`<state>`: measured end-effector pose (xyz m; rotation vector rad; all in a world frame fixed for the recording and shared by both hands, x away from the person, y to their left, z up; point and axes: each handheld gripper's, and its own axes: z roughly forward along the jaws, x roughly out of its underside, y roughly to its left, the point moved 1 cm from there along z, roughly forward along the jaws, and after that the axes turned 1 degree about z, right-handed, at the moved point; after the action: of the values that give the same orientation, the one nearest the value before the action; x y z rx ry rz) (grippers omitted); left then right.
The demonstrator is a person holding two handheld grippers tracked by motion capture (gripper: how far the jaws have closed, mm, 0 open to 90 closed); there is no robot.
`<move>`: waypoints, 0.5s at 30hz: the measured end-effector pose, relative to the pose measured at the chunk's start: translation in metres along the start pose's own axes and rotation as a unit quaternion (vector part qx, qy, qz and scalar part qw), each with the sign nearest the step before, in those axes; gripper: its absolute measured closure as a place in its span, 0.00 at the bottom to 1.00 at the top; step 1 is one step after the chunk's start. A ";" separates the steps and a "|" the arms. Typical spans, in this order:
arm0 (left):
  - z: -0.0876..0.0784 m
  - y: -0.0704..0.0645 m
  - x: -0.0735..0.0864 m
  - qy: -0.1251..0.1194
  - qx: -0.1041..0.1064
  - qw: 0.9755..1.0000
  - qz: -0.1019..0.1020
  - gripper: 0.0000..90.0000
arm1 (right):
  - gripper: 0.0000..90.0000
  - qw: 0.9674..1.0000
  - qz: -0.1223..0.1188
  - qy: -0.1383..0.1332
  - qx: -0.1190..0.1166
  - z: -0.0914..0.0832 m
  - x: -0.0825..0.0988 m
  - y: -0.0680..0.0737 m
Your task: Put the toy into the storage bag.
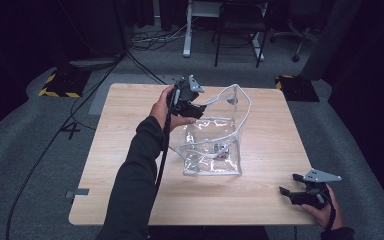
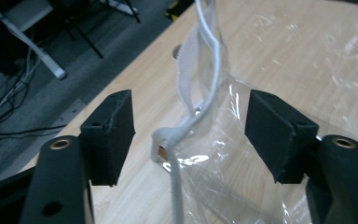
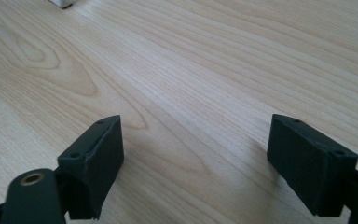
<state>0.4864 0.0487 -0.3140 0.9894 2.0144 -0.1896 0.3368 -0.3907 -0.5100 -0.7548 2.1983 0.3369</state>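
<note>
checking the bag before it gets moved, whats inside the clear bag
Through the clear bag, a few small dark and metallic items lie at the bottom. The plastic's glare and creases hide what they are and how many. The left claw stands open around the bag's white-edged rim.

Light wood tabletop point(image 1: 130, 145), pale grain, squarish with rounded corners; grain knots show close up in the right gripper view. It stands on grey carpet point(image 1: 40, 150). A small grey tab point(image 1: 80, 192) sticks out at the tabletop's near left edge.

Two black floor plates with yellow-black hazard stripes: one beyond the far left corner point(image 1: 60, 84), one beyond the far right corner point(image 1: 295, 85). Black cables point(image 1: 55, 140) run across the carpet on the left, toward the striped plate. More loose cables point(image 1: 155, 37) lie on the floor farther back.

Background dark. A white desk leg point(image 1: 187, 30), a black chair frame point(image 1: 240, 35), and an office chair base on castors point(image 1: 295, 40) stand beyond the tabletop.
</note>
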 end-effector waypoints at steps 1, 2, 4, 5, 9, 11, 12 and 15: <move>-0.001 0.002 0.001 -0.001 -0.006 1.000 -0.006 0.33 | 0.21 1.000 0.001 0.000 0.001 0.000 0.000 0.000; -0.001 0.003 0.001 -0.004 -0.014 1.000 -0.014 0.31 | 0.21 1.000 0.000 0.000 0.000 0.000 0.000 0.000; -0.002 0.005 0.002 -0.007 -0.042 0.999 -0.030 0.22 | 0.21 1.000 -0.001 0.000 0.000 0.000 0.000 0.000; -0.003 0.007 0.003 -0.011 -0.046 0.998 -0.037 0.22 | 0.21 1.000 -0.001 0.000 0.000 0.000 0.000 0.000; -0.010 0.016 0.008 -0.029 -0.053 0.997 -0.047 0.21 | 0.21 1.000 -0.001 0.000 0.000 0.000 0.000 0.000; -0.013 0.019 0.010 -0.031 -0.064 0.996 -0.053 0.19 | 0.21 1.000 -0.001 0.000 0.000 0.000 0.000 0.000; -0.013 0.019 0.010 -0.031 -0.064 0.996 -0.053 0.19 | 0.21 1.000 -0.001 0.000 0.000 0.000 0.000 0.000; -0.018 0.025 0.014 -0.024 -0.077 0.995 -0.059 0.19 | 0.21 1.000 -0.001 0.000 0.000 0.000 0.000 0.000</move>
<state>0.4889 0.0818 -0.3080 0.7618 2.0116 -0.1182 0.3368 -0.3908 -0.5100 -0.7557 2.1979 0.3359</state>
